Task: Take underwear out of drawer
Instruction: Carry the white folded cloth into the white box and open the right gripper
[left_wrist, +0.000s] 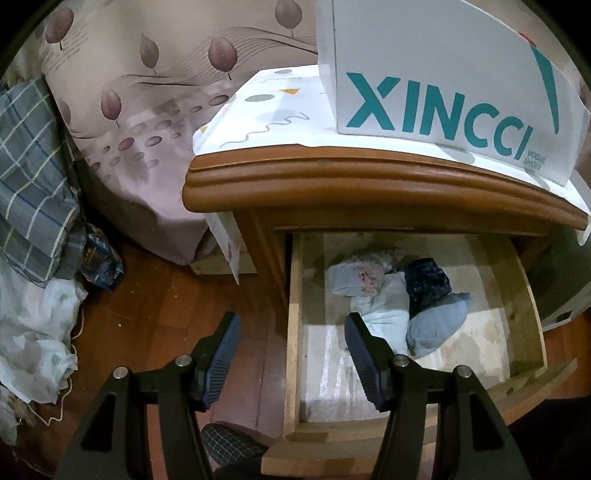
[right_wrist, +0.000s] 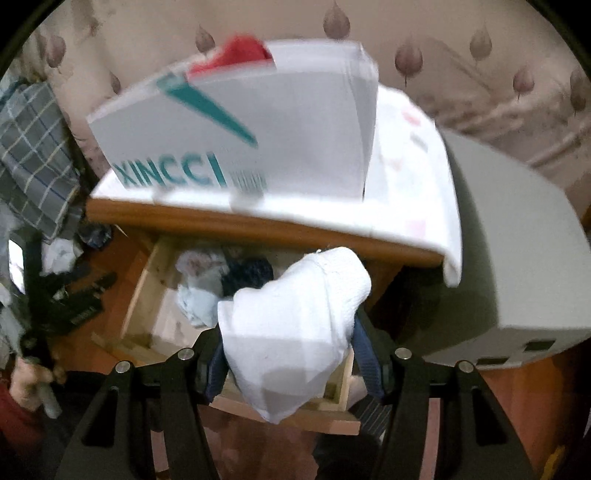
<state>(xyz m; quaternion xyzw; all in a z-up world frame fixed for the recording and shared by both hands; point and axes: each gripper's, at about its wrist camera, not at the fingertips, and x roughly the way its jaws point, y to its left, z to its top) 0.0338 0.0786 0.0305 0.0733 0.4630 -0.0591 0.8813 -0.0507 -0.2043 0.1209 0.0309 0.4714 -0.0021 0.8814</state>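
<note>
While the drawer (right_wrist: 147, 295) stands open, white underwear (right_wrist: 295, 332) hangs clamped in the right gripper (right_wrist: 291, 358).

The white garment (right_wrist: 295, 325) hides the drawer's (right_wrist: 140, 291) right half. The shoebox (right_wrist: 236, 140) on the bench is motion-blurred, its small print unreadable, and the frame crops its top in the left wrist view.

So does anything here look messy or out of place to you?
A bit. The garments left in the open drawer lie in a loose, crumpled heap, not folded. On the floor left of the nightstand, a checked cloth and pale fabric are piled. The right gripper holds a white garment. Nothing looks damaged.
</note>
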